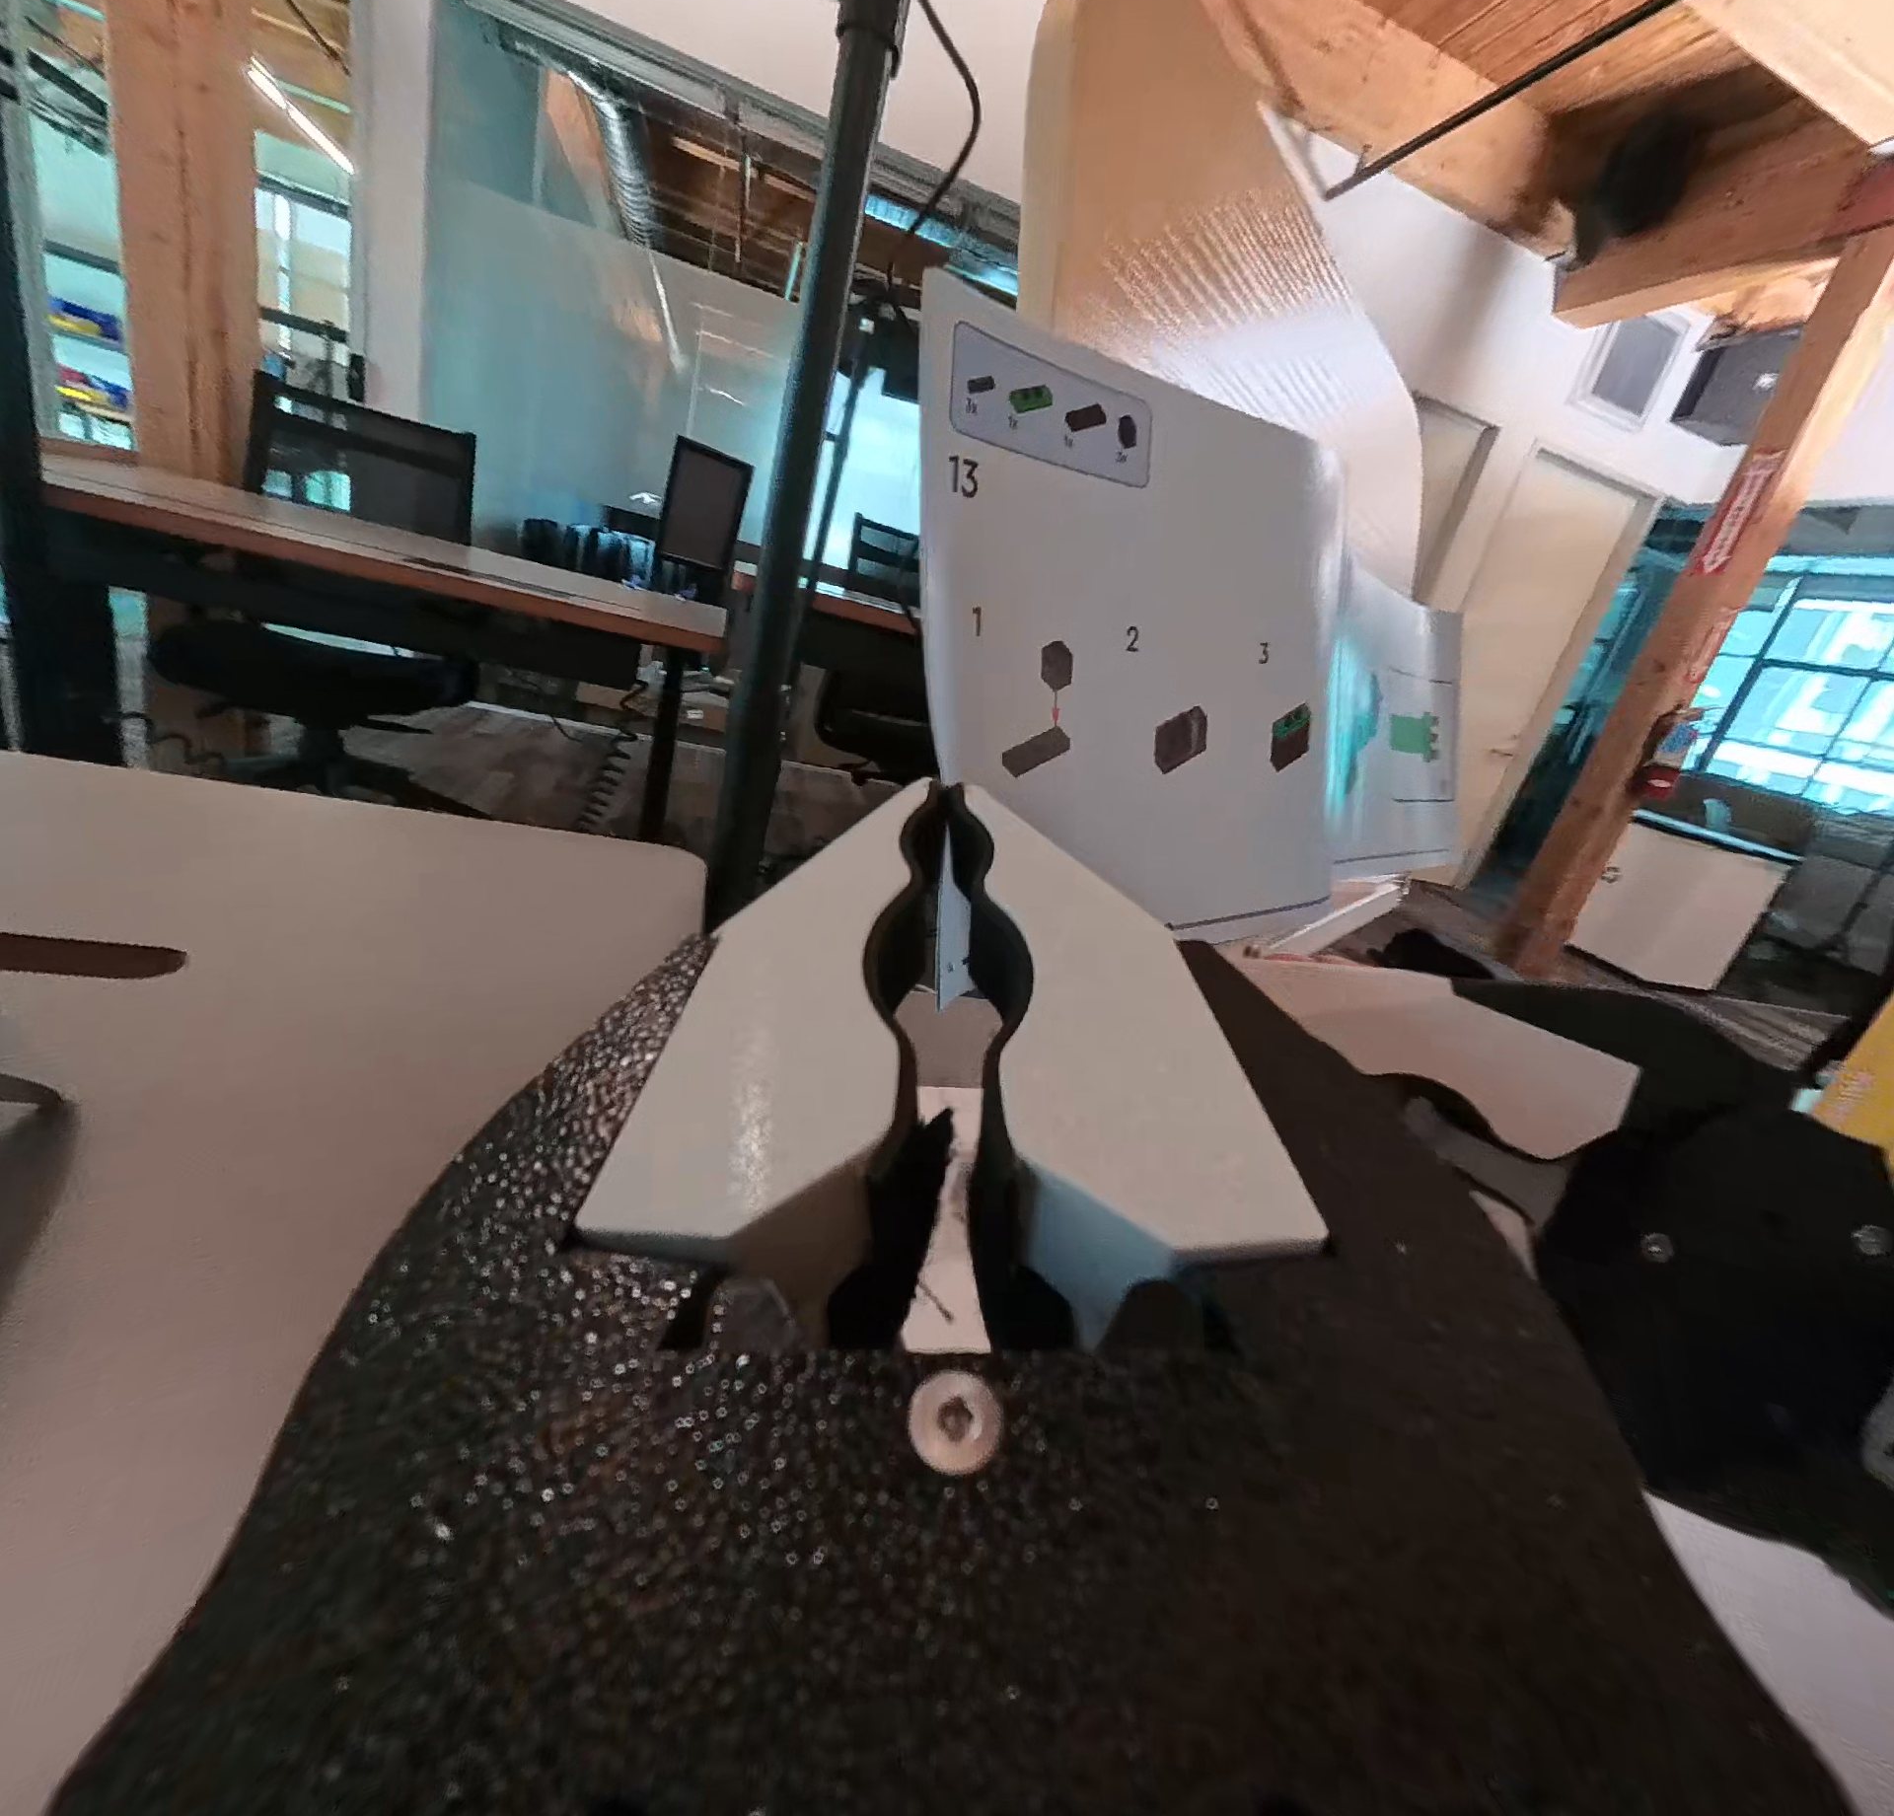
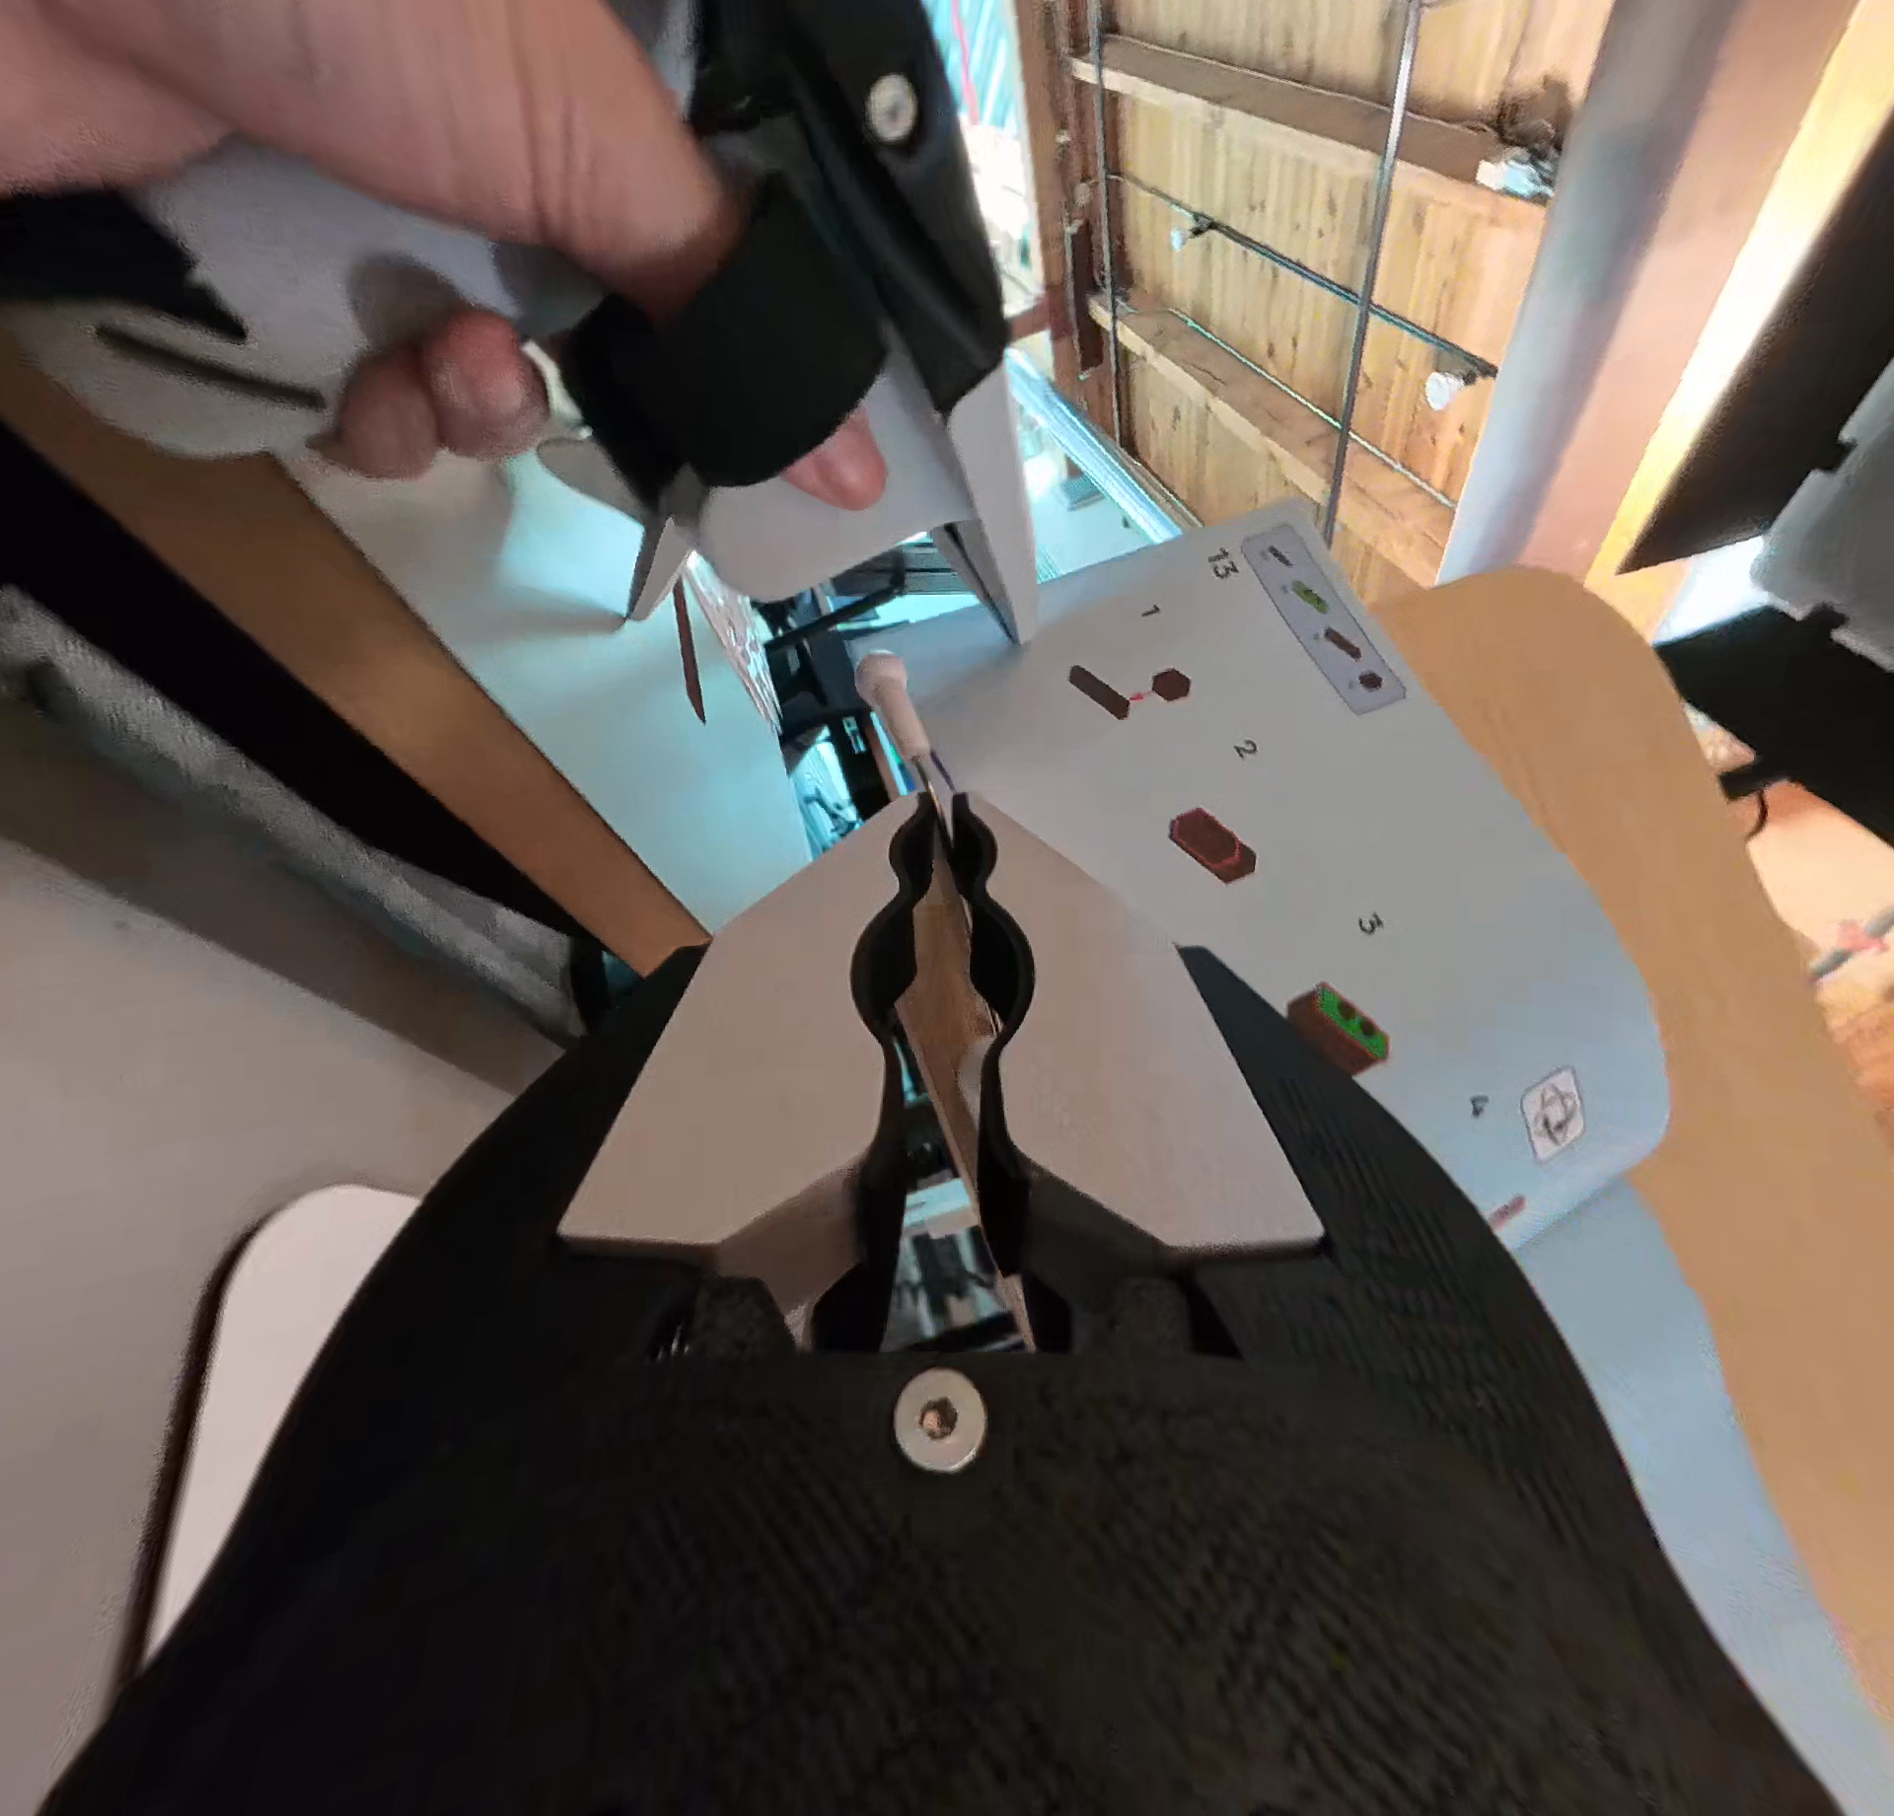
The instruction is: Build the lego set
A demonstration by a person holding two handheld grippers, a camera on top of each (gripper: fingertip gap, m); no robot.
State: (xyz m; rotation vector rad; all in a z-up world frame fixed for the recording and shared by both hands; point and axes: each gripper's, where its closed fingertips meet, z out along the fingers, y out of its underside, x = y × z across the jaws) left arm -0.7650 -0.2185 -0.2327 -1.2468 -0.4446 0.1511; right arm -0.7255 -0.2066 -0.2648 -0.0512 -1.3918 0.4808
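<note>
While both grippers pinch the booklet [image 1: 1127, 639] held up in the air, left gripper [image 1: 945, 803] clenched on its 6 o'clock edge and right gripper [image 2: 948, 809] likewise, this looks like page-reading, so next comes laying it down to fetch bricks, none visible.

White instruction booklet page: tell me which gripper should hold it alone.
Right, probably. The right gripper clamps the white instruction booklet page deep along its jaws; the left gripper grips only near a corner.
</note>
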